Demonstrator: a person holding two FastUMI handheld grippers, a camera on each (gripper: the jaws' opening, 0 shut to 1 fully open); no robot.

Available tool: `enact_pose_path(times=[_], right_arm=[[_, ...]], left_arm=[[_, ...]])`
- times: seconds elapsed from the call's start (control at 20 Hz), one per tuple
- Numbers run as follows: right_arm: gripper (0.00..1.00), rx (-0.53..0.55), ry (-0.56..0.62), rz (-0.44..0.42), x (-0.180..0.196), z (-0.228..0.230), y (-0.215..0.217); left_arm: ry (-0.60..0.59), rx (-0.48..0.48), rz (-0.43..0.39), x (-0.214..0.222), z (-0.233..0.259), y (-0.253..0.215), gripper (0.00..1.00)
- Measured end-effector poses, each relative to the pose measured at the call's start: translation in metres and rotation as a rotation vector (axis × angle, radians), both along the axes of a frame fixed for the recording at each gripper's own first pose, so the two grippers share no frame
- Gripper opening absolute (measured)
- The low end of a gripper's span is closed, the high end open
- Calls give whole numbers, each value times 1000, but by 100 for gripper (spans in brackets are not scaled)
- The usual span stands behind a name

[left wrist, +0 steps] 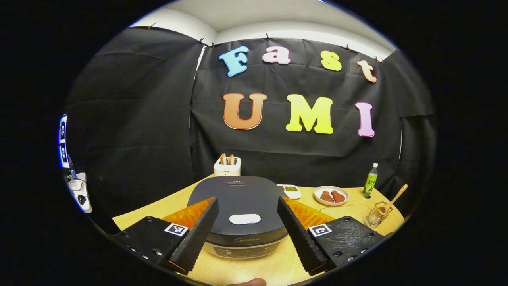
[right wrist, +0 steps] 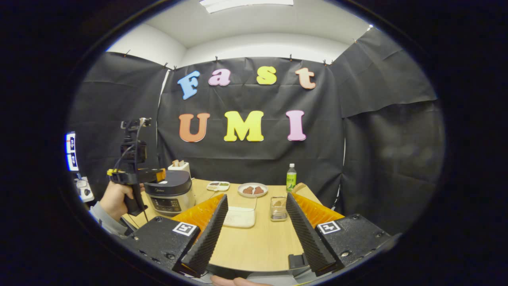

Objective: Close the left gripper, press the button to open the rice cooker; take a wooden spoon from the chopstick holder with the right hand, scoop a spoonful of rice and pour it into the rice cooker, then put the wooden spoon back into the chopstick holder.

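Observation:
The dark rice cooker [left wrist: 238,194] sits right ahead in the left gripper view, lid down, with its white oval button [left wrist: 245,219] on the near edge of the lid. My left gripper [left wrist: 247,199] is open above it, one finger over each side of the lid, nothing held. The wire chopstick holder [left wrist: 376,215] stands at the right with the wooden spoon [left wrist: 397,195] leaning out. In the right gripper view my right gripper [right wrist: 256,196] is open and empty above the table. Beyond it lie the clear box of rice [right wrist: 239,217] and the chopstick holder [right wrist: 278,208]. The rice cooker [right wrist: 170,192] is at the left.
A toaster [left wrist: 227,166] stands behind the cooker. A small dish [left wrist: 291,190], a plate of food [left wrist: 331,195] and a green bottle [left wrist: 371,180] line the back of the wooden table [right wrist: 254,242]. A hand [right wrist: 117,198] holds the left gripper [right wrist: 137,174] over the cooker.

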State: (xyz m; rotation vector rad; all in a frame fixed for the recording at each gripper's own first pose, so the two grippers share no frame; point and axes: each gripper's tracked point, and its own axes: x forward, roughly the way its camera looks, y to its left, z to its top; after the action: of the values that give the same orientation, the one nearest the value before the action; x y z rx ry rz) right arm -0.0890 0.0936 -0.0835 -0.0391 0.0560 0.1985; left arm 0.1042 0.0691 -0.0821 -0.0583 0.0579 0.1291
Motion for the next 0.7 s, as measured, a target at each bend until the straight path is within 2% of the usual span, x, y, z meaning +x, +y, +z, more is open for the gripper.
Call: enact_pose_path(times=[0.45, 0.5, 0.55, 0.6, 0.65, 0.7], right_arm=[[95, 43, -44, -24, -2, 13, -14], [91, 46, -55, -24, -3, 16, -15], [95, 43, -65, -25, -5, 17, -16], [91, 38, -74, -31, -6, 20, -18], [95, 34, -84, -42, -7, 22, -21], [95, 31, -92, -53, -7, 24, -24]], left_arm=[[-45, 55, -93, -98, 46, -36, 94], [-60, 64, -106, -109, 51, -41, 94], [-74, 71, -105, -121, 56, -39, 94], [-89, 69, -103, -131, 62, -38, 95], [-91, 61, -104, -140, 65, -39, 94], [-93, 55, -107, -149, 66, -40, 94]])
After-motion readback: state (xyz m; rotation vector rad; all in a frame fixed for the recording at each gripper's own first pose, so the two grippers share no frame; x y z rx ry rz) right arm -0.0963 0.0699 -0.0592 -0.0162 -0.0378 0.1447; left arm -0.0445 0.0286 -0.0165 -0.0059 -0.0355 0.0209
